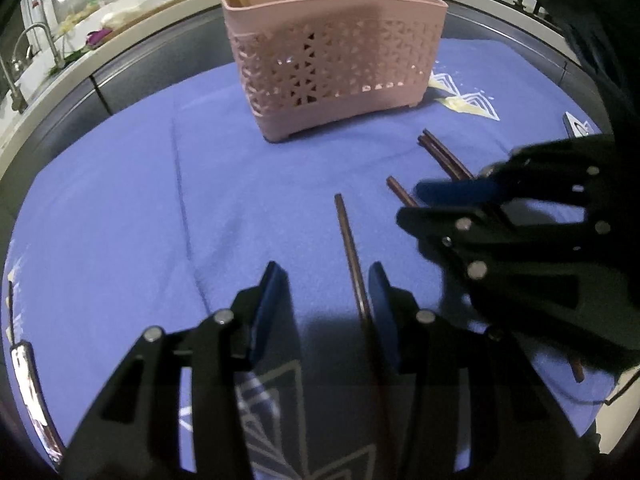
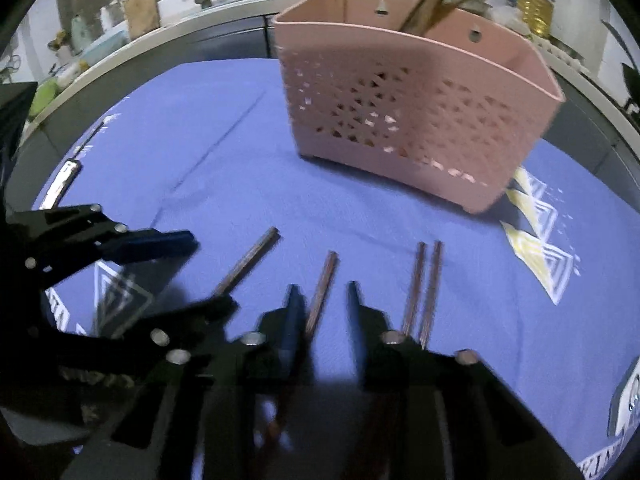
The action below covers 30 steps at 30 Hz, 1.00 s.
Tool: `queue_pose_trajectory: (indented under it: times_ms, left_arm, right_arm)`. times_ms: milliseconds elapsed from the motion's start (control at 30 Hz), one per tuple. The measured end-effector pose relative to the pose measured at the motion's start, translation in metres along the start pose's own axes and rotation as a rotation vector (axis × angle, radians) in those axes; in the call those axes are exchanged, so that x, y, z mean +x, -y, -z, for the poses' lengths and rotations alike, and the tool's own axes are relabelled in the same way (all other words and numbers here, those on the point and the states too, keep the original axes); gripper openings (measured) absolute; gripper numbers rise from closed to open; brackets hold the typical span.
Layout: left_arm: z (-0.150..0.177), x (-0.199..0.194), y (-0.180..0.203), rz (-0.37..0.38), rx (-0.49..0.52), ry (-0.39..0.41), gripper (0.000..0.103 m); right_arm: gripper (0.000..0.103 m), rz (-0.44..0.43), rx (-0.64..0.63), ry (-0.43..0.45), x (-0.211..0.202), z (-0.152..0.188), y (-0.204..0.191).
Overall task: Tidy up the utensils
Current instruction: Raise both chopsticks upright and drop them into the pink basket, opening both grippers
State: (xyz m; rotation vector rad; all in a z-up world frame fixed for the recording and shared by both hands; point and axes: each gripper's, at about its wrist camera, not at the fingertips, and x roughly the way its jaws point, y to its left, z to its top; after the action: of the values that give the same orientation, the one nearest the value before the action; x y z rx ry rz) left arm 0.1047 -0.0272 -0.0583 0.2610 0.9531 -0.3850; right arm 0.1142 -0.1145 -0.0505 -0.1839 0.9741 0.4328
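Note:
A pink perforated utensil basket point(image 1: 336, 60) point(image 2: 416, 120) stands on the blue cloth with chopsticks upright in it. Several dark brown chopsticks lie loose on the cloth. My left gripper point(image 1: 326, 276) point(image 2: 208, 268) is open, and one chopstick point(image 1: 352, 256) point(image 2: 246, 260) lies between its fingers, close to the right finger. My right gripper point(image 2: 322, 292) point(image 1: 408, 202) is open, with another chopstick point(image 2: 322, 290) point(image 1: 400, 192) between its fingers, close to the left finger. A pair of chopsticks point(image 2: 424, 284) point(image 1: 444, 156) lies just to its right.
The blue cloth point(image 1: 160, 200) covers the table. A metal utensil point(image 2: 60, 184) lies at the cloth's left edge. A counter with a sink tap point(image 1: 24, 60) and clutter runs behind the table.

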Motion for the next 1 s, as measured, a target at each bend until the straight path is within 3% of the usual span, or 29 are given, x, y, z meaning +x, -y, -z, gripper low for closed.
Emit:
queue_pose_trajectory:
  times_ms: [67, 100, 133, 333, 567, 833, 1000]
  left_arm:
    - [-0.001, 0.000, 0.004, 0.024, 0.012, 0.010, 0.029]
    - [-0.002, 0.000, 0.006, 0.035, 0.017, 0.011, 0.012]
    - [-0.002, 0.000, 0.007, 0.052, 0.012, 0.009, 0.007]
    - [-0.006, -0.006, -0.004, 0.109, -0.082, 0.010, 0.005]
    - [-0.014, -0.058, -0.033, 0.221, -0.185, 0.133, 0.005]
    - [-0.032, -0.108, -0.039, 0.247, -0.205, 0.249, 0.005]
    - [-0.064, -0.144, -0.049, 0.237, -0.219, 0.343, 0.005]
  right_arm:
    - [0.005, -0.020, 0.024, -0.002, 0.000, -0.001, -0.002]
    - [0.005, -0.035, 0.039, -0.002, -0.001, 0.000, -0.001]
    - [0.005, -0.035, 0.054, 0.006, -0.003, 0.001, 0.000]
    - [0.005, -0.051, 0.111, 0.152, -0.049, 0.010, 0.003]
    - [0.005, -0.083, 0.161, 0.324, -0.107, 0.013, 0.011]
    - [0.005, -0.108, 0.212, 0.465, -0.155, 0.006, 0.024]
    - [0.005, -0.086, 0.207, 0.555, -0.184, -0.013, 0.025]
